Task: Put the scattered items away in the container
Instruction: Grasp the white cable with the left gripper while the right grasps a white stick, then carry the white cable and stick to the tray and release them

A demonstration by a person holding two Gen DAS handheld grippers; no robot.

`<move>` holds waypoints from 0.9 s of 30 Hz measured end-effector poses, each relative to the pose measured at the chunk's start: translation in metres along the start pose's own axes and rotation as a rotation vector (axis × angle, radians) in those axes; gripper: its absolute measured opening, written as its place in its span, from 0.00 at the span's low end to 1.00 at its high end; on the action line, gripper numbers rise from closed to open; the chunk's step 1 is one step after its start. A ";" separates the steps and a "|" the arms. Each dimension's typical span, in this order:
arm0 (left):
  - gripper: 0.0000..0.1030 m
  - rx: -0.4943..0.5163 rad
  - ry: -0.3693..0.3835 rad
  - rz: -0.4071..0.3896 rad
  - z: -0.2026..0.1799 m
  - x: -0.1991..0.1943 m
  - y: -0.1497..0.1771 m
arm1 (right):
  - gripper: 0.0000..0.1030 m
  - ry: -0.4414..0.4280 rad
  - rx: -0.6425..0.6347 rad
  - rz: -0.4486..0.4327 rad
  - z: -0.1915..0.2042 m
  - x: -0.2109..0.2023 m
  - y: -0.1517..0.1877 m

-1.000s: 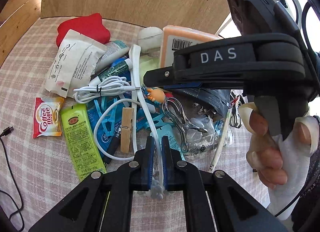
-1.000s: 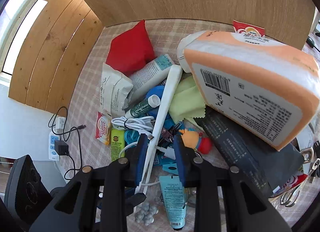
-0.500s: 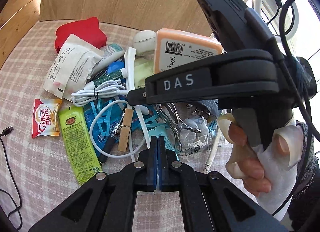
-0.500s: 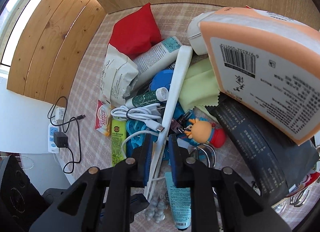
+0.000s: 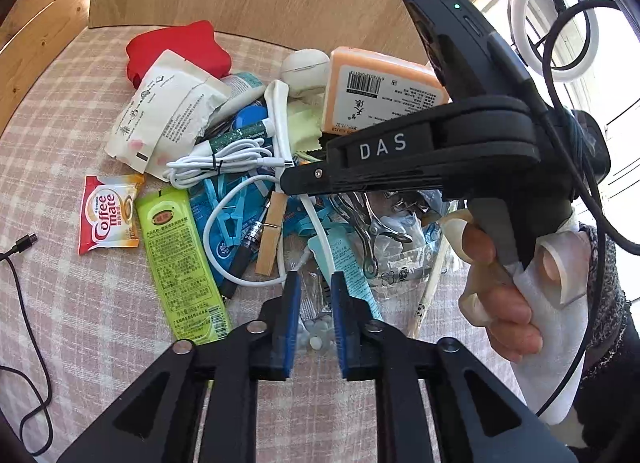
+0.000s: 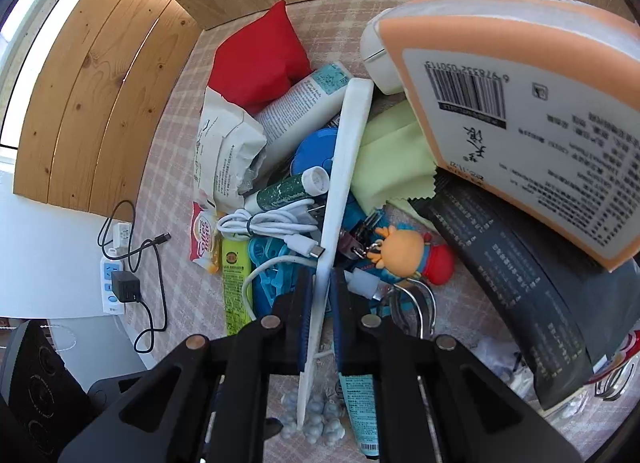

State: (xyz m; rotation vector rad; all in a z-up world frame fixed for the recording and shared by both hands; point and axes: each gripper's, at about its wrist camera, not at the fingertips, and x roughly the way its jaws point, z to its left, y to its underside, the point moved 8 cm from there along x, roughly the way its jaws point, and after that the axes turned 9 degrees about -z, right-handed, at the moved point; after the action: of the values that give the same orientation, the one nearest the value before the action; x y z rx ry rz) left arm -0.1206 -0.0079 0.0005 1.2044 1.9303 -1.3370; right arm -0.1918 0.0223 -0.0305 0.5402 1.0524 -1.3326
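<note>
Right gripper (image 6: 320, 319) closed on the near end of the white stick (image 6: 344, 167), long axis running straight ahead over the pile (away from the hand). Left gripper (image 5: 312, 315) just opening, empty, lower on the table (image 5: 60, 135); no container visible.
</note>
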 end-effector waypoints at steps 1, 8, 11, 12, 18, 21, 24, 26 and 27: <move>0.48 0.020 -0.005 -0.006 -0.004 0.002 0.002 | 0.09 0.000 -0.001 -0.003 0.000 -0.001 0.001; 0.05 0.007 0.031 0.039 -0.020 0.026 0.009 | 0.07 -0.061 0.045 -0.041 0.003 -0.020 0.005; 0.04 -0.033 0.069 0.015 -0.018 0.017 0.005 | 0.07 -0.102 0.064 -0.075 0.006 -0.039 0.002; 0.04 -0.035 0.085 0.006 -0.019 0.012 0.003 | 0.07 -0.116 0.070 -0.086 0.007 -0.046 0.001; 0.04 0.028 0.111 -0.060 -0.039 -0.017 -0.012 | 0.07 -0.155 0.038 -0.161 0.024 -0.092 -0.005; 0.04 0.050 0.125 -0.093 -0.049 -0.027 -0.022 | 0.07 -0.173 0.030 -0.194 0.030 -0.113 -0.006; 0.04 0.072 0.142 -0.119 -0.061 -0.040 -0.029 | 0.07 -0.194 0.034 -0.224 0.032 -0.134 -0.006; 0.04 0.095 0.143 -0.134 -0.070 -0.047 -0.032 | 0.07 -0.205 0.031 -0.245 0.033 -0.148 -0.006; 0.04 0.106 0.146 -0.140 -0.074 -0.050 -0.034 | 0.07 -0.207 0.029 -0.256 0.034 -0.156 -0.005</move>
State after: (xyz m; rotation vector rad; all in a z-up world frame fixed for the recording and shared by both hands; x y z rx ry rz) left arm -0.1197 0.0367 0.0852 1.2682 2.1026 -1.4761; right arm -0.1711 0.0735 0.1191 0.2863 0.9546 -1.5937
